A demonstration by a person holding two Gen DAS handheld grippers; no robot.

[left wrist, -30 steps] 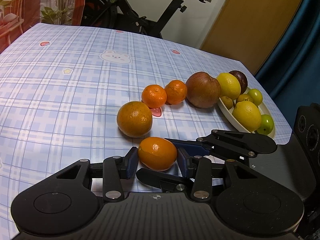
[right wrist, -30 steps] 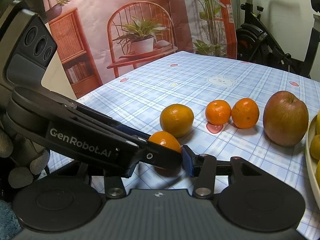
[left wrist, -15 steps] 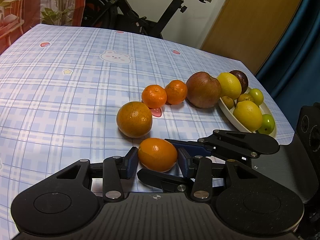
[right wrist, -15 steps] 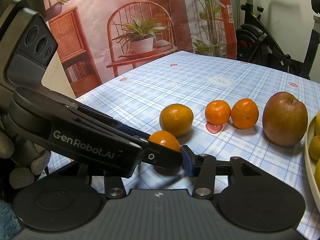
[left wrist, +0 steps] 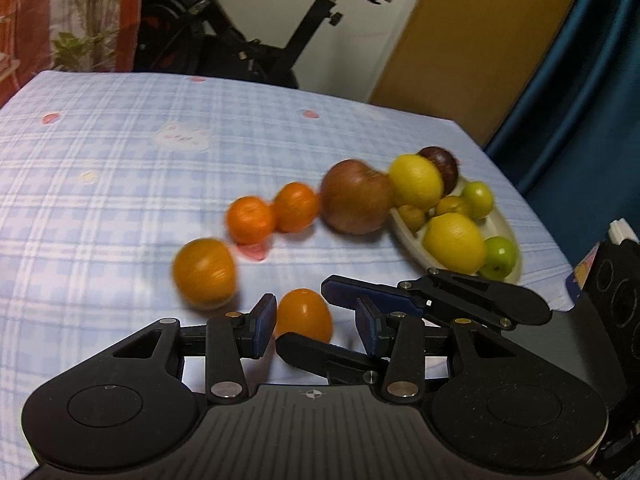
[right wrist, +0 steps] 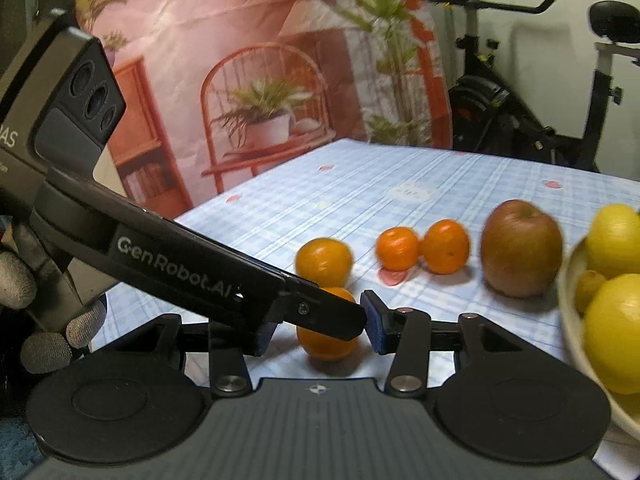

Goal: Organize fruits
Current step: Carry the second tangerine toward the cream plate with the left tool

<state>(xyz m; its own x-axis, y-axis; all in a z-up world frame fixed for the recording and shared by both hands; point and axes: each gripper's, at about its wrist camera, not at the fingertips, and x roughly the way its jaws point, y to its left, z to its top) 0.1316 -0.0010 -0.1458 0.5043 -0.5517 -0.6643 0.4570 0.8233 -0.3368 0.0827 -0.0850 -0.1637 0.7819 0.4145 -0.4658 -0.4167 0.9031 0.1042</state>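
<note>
L tongs (left wrist: 317, 319) sat narrow around the small orange (left wrist: 304, 316). L pad was against the peel, but a slit of counter (left wrist: 100, 200) now showed by the other pad; half a sec before, the fruit had filled that gap. R tongs (right wrist: 319, 332) were narrow too, crossing the L pair front-to-back. R pad was just beside the fruit, and the far pad stood clear of it, so no real pinch from either, I'd judge.

The orange also looked smaller and nearer the pad tips than before, and both views had gone blurry, so both tools were prob. backing off. It lay on the counter, near the bigger orange (left wrist: 204, 272). Beyond ran two mandarins (left wrist: 251, 220) and the apple (left wrist: 356, 200), which touched the dish (left wrist: 404, 232) of lemons.

This orange seems placed at the row's end; no loose fruit was left in view.
</note>
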